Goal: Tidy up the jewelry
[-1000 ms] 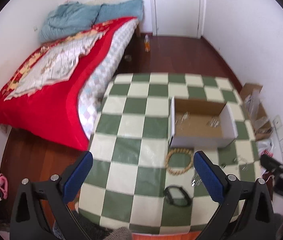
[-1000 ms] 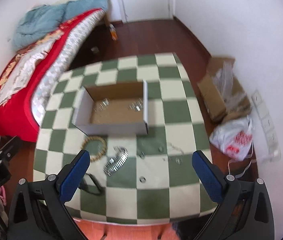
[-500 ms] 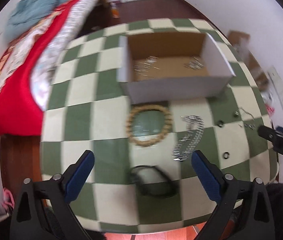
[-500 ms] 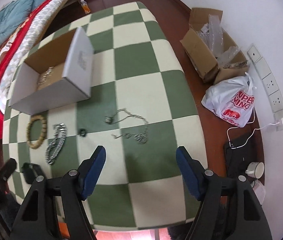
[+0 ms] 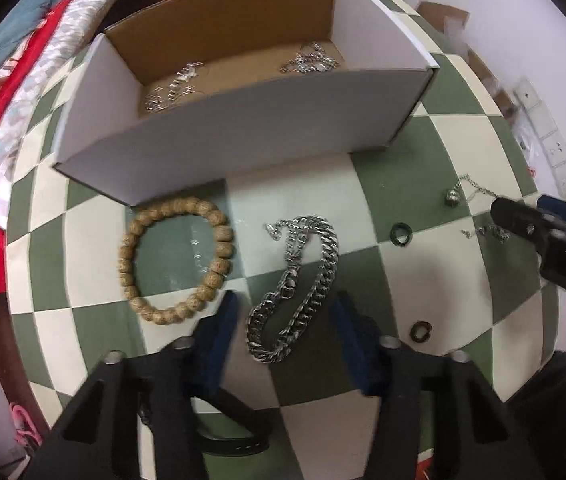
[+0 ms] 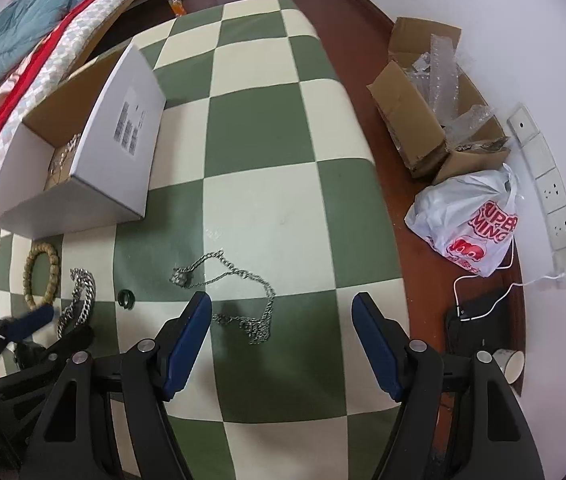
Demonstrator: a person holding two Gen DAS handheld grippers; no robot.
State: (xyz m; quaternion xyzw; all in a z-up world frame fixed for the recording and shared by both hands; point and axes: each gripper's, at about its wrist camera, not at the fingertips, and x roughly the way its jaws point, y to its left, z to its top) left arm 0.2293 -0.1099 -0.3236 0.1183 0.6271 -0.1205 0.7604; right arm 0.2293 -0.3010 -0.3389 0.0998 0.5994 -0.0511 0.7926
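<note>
1. White cardboard box (image 5: 243,136) open on the checked surface (image 6: 275,120), brown inside, holding two small heaps of silver chain, one at the left, one at the right.
2. On the surface just before the box: one wooden bead bracelet (image 5: 177,254), one heavy silver link chain (image 5: 295,280), one dark green ring (image 5: 400,235), one brownish ring (image 5: 421,331), one thin silver necklace (image 6: 239,288) with a small bell-like pendant, one black strap (image 5: 239,436) partly hidden under the left tool.
3. Left tool (image 5: 287,320) low over the heavy silver link chain, blue pads apart either side of its lower end, not closed on it; contact with the surface hard to judge.
4. Right tool (image 6: 283,320) wide apart above the thin silver necklace, gripping nothing.
5. Green-and-cream checked surface beside a bed (image 6: 43,52) with red cover and blue quilt; brown wooden floor, white walls, an open carton of bubble wrap (image 6: 435,112), a white plastic bag (image 6: 471,224), wall sockets.
</note>
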